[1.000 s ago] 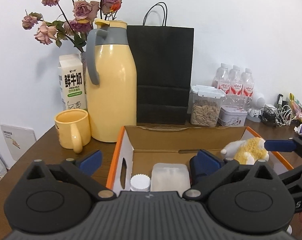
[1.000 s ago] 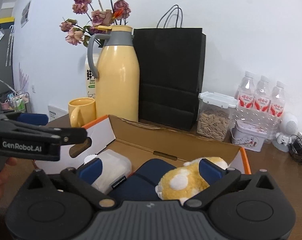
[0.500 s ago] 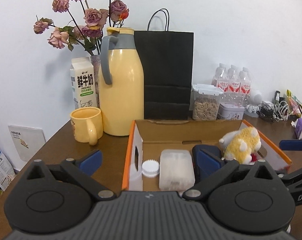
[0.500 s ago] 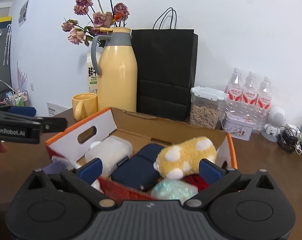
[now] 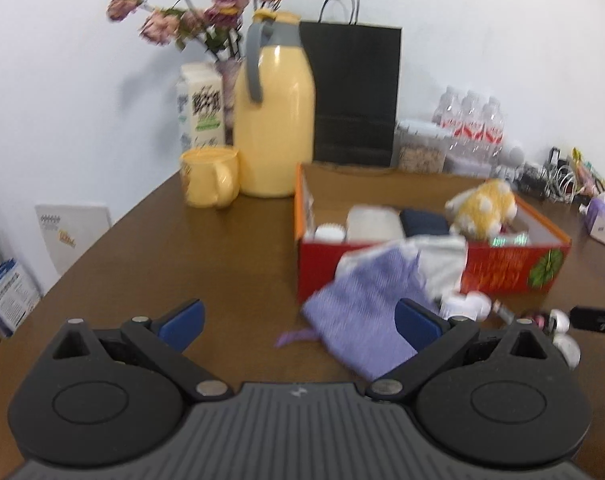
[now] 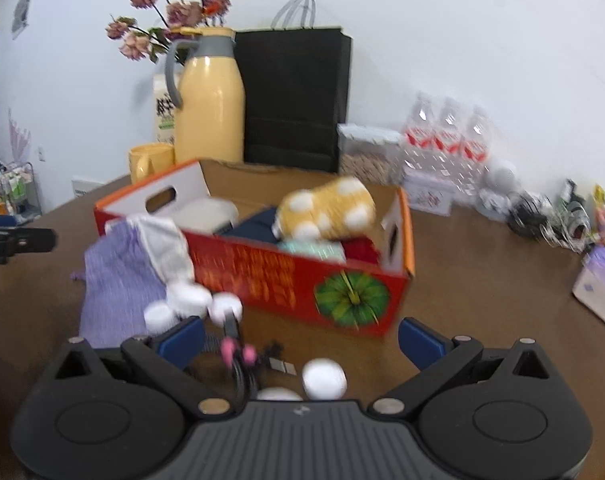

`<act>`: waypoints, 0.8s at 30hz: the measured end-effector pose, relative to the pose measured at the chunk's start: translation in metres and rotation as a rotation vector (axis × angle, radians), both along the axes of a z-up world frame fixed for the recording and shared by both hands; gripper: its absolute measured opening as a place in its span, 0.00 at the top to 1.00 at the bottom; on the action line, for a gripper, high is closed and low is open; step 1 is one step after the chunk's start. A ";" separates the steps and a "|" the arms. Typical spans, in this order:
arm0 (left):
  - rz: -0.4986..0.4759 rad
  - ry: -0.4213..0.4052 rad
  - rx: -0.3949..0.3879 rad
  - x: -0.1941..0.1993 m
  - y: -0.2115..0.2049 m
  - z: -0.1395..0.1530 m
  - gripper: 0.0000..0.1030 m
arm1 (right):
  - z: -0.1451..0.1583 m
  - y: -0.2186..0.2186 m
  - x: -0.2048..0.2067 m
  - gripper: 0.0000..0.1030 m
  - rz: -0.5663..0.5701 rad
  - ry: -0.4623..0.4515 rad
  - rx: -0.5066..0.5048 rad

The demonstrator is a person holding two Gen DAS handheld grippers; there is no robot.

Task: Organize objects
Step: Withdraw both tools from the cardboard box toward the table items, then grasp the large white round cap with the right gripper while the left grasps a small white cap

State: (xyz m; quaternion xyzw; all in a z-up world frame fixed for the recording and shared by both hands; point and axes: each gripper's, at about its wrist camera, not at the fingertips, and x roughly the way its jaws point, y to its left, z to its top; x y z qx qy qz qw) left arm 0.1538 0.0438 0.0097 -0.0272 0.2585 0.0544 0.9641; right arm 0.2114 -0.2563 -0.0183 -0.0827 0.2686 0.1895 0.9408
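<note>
A red and orange cardboard box (image 5: pixel 502 268) (image 6: pixel 302 280) stands on the brown table. It holds a yellow spotted plush toy (image 5: pixel 482 208) (image 6: pixel 326 208), a white plastic case (image 5: pixel 374 222), a dark blue pouch (image 5: pixel 424 220) and a white cap. A purple cloth bag (image 5: pixel 366 312) (image 6: pixel 118 280) leans on the box's front. Small white bottles (image 6: pixel 190 304) and pink-tipped cables (image 6: pixel 238 356) lie in front of the box. My left gripper (image 5: pixel 298 320) is open and empty before the bag. My right gripper (image 6: pixel 300 332) is open and empty above the small items.
A yellow thermos (image 5: pixel 274 120), a yellow mug (image 5: pixel 210 176), a milk carton, dried roses and a black paper bag (image 5: pixel 354 96) stand behind the box. Water bottles (image 6: pixel 446 136), a seed jar, cables and a tissue pack (image 6: pixel 598 284) sit at the right.
Both grippers have pulled back from above the box toward the near side of the table. The box front, purple bag and small bottles have come into view.
</note>
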 end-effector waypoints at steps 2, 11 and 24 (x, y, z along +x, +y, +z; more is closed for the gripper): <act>0.007 0.019 -0.014 -0.012 0.003 -0.006 0.00 | -0.007 -0.007 -0.008 0.00 -0.014 0.020 -0.004; 0.014 0.070 -0.048 -0.028 0.002 -0.017 0.00 | -0.037 -0.025 -0.025 0.02 -0.081 0.115 -0.044; -0.013 0.099 -0.051 -0.019 -0.008 -0.025 0.00 | -0.040 -0.010 -0.007 0.44 0.002 0.124 -0.007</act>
